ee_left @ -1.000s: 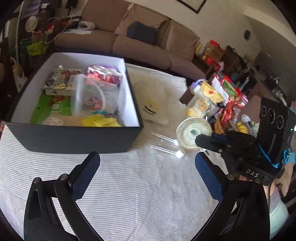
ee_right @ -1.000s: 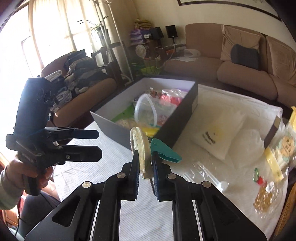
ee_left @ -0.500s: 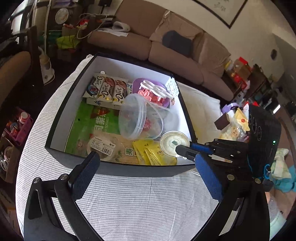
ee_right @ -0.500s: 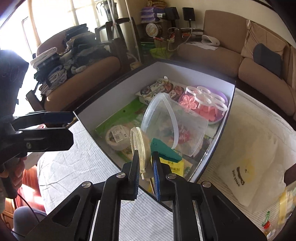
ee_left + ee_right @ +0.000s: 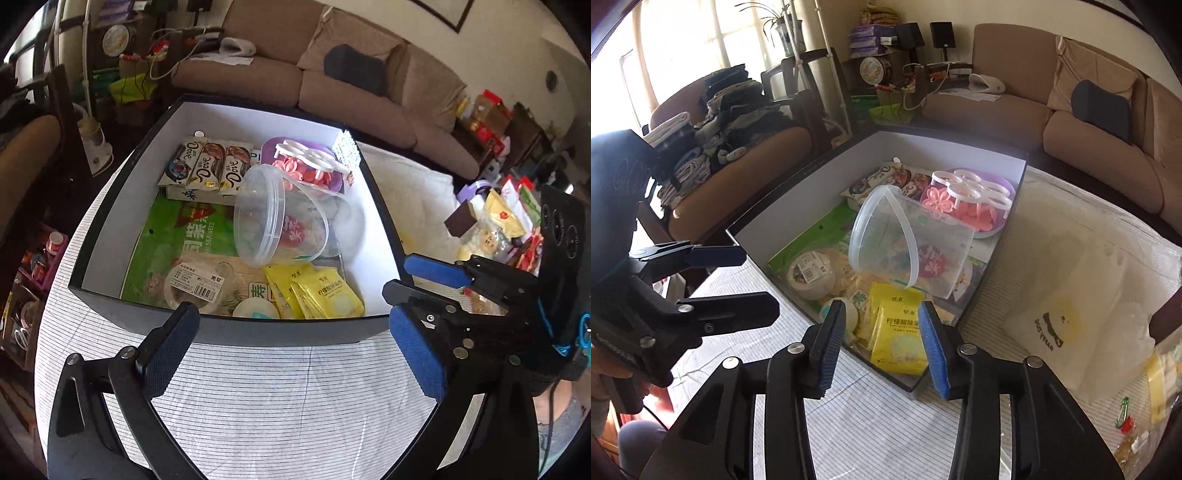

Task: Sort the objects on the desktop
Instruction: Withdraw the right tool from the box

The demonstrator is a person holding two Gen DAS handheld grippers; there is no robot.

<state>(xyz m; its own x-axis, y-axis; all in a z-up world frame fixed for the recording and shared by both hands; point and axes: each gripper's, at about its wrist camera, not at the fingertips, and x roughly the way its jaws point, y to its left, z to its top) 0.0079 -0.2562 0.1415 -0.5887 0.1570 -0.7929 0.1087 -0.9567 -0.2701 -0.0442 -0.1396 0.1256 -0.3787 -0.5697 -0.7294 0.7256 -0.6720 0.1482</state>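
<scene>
A black box [image 5: 229, 328] with a white inside holds snack packs, a clear tub [image 5: 280, 218] lying on its side and yellow sachets [image 5: 321, 295]. A round pale lid with a teal clip [image 5: 255, 309] lies flat in the box against the near wall, also in the right wrist view [image 5: 849, 314]. Above the box's near corner [image 5: 916, 387] my right gripper [image 5: 881, 321] has its jaws opening, with nothing pressed between the pads; the yellow sachets [image 5: 897, 339] show through the gap. My left gripper [image 5: 291, 332] stands wide open and empty in front of the near wall.
The striped tablecloth [image 5: 277, 398] spreads in front of the box. A white plastic bag [image 5: 1071, 314] lies right of the box, with a pile of snack packets [image 5: 498, 221] beyond it. A sofa [image 5: 332, 92] stands behind the table.
The right gripper carried the round lid from the table over the box, then opened; the lid now lies in the box. The left gripper moved closer to the box.
</scene>
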